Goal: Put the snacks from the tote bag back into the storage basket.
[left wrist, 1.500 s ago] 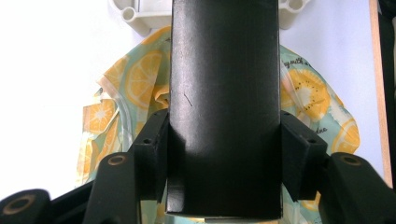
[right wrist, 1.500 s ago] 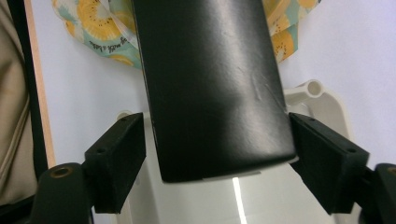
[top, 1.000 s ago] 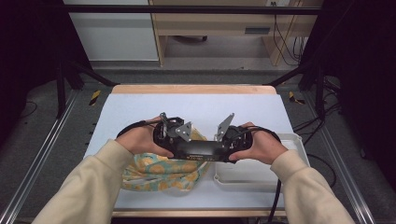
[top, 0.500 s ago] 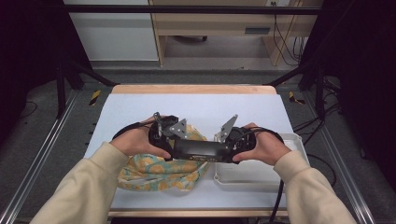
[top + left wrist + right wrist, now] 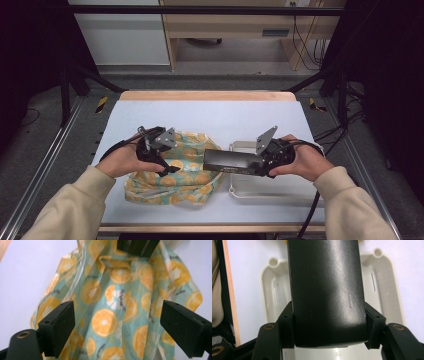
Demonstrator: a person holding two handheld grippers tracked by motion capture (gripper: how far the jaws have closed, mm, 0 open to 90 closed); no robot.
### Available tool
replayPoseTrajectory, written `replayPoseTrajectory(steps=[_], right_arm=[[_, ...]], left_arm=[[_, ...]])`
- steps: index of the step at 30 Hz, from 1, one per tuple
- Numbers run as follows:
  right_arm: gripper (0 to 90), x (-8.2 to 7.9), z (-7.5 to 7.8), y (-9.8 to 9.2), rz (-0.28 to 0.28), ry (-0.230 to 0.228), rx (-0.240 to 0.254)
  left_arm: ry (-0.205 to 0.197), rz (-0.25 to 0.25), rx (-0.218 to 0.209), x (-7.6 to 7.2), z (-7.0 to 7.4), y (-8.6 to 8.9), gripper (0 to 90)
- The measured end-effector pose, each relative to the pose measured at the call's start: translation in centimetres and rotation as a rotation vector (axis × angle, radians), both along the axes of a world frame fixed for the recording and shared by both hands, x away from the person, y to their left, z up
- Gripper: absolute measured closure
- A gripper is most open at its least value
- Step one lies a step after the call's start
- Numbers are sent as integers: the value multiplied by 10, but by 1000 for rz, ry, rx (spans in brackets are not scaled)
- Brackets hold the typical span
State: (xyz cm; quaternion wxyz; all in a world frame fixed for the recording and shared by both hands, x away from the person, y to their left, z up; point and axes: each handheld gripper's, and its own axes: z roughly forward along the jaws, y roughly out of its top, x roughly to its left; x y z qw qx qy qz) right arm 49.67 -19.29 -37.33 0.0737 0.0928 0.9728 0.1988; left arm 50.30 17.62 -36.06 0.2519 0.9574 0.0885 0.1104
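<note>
Gripping a flat black box (image 5: 231,161) by its end, the right gripper (image 5: 261,161) held it level above the white tray (image 5: 280,192), its far end pointing toward nine o'clock over the edge of the orange-print bag (image 5: 187,180). The left gripper (image 5: 167,162) hung over that bag, which lay crumpled at the table's (image 5: 210,112) six o'clock side. Its jaws had just been opening and stood wide apart with nothing clamped between them.

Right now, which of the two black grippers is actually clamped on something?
The right gripper: its jaws pinch the black rectangular box. The left gripper gapes over the orange-print cloth.
</note>
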Motion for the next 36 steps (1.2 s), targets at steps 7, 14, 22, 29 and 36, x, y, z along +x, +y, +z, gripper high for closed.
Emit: replayPoseTrajectory(steps=[7,14,22,29,36], right_arm=[[418,-4,-2,-23,-2,-8,8],[418,-9,-4,-45,-2,-15,4],[418,-13,-5,-69,-26,-21,12],[418,-12,-9,-88,-57,-23,7],[418,-10,-15,-98,-76,-15,7]], left_arm=[[7,15,-8,-7,-11,14,121],[20,37,-9,-10,-19,27,119],[15,62,-10,-17,-18,44,119],[8,66,32,-23,-23,51,119],[-3,69,12,-30,-24,57,114]])
